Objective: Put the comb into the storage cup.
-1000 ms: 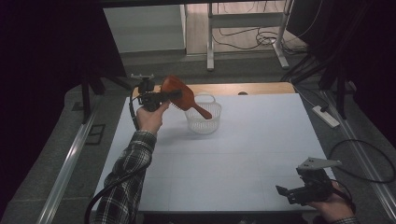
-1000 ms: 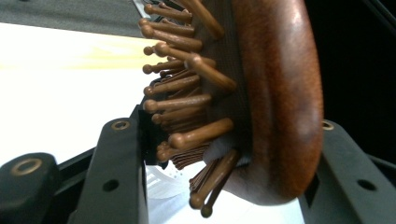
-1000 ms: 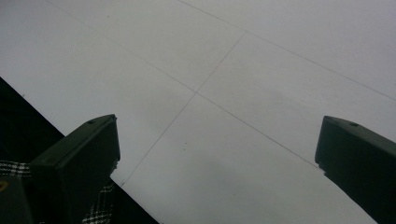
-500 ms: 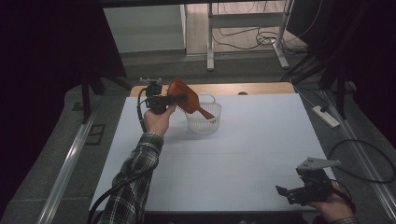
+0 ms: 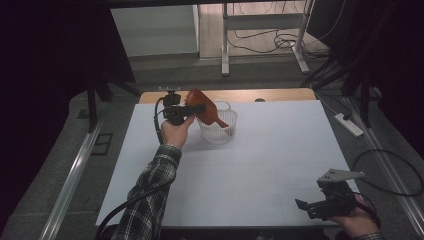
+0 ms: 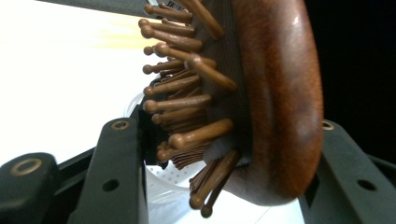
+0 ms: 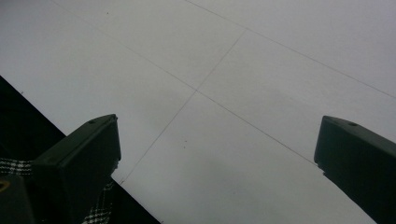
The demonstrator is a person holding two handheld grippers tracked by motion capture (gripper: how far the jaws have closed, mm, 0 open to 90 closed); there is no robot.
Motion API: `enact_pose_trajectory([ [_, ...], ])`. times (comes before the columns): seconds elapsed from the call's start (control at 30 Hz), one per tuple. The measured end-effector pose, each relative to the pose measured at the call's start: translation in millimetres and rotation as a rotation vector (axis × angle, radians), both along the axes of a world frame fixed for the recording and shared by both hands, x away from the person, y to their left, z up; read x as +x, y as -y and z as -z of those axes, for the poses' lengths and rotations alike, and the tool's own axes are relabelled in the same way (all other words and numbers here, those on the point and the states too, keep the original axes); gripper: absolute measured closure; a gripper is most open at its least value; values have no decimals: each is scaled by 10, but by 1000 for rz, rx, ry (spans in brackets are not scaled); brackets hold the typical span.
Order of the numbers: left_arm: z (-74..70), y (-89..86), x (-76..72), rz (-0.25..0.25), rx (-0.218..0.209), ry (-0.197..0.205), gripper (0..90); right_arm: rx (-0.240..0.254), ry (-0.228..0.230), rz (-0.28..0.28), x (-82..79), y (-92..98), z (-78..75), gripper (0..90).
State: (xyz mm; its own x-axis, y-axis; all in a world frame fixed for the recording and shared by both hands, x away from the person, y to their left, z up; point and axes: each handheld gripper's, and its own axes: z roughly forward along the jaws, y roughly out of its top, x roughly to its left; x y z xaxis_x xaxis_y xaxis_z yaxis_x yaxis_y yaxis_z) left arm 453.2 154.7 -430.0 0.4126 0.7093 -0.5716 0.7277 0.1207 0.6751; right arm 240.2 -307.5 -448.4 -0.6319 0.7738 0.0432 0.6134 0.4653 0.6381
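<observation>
Since a second ago the left gripper (image 5: pixel 192 107), clamped on the wooden hairbrush (image 5: pixel 206 110), has carried it rightward so its handle dips into the clear basket (image 5: pixel 218 129), and next I'd expect a release, while the right gripper (image 5: pixel 312 206) idles spread.

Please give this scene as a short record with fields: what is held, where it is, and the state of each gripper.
held: hairbrush, brown wood
holder: left gripper, jaws shut on the brush head
brush pose: tilted, handle down into the basket
basket: clear plastic, at the far side of the table
right gripper: open, holds nothing, near edge of the table
</observation>
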Motion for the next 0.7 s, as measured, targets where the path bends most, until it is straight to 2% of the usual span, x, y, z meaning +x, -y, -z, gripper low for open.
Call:
enact_pose_trajectory([
  [0.2, 55, 20, 2, -8, 21, -7, 525, -4, -2, 0, -1, -4, 1, 4],
  [0.53, 130, -23, -13, -24, 0, -10, 507, -7, -3, -2, 5, -8, 4, 5],
  [0.7, 165, -42, -15, -24, 13, -12, 480, -8, -7, 0, 9, -8, 5, 5],
])
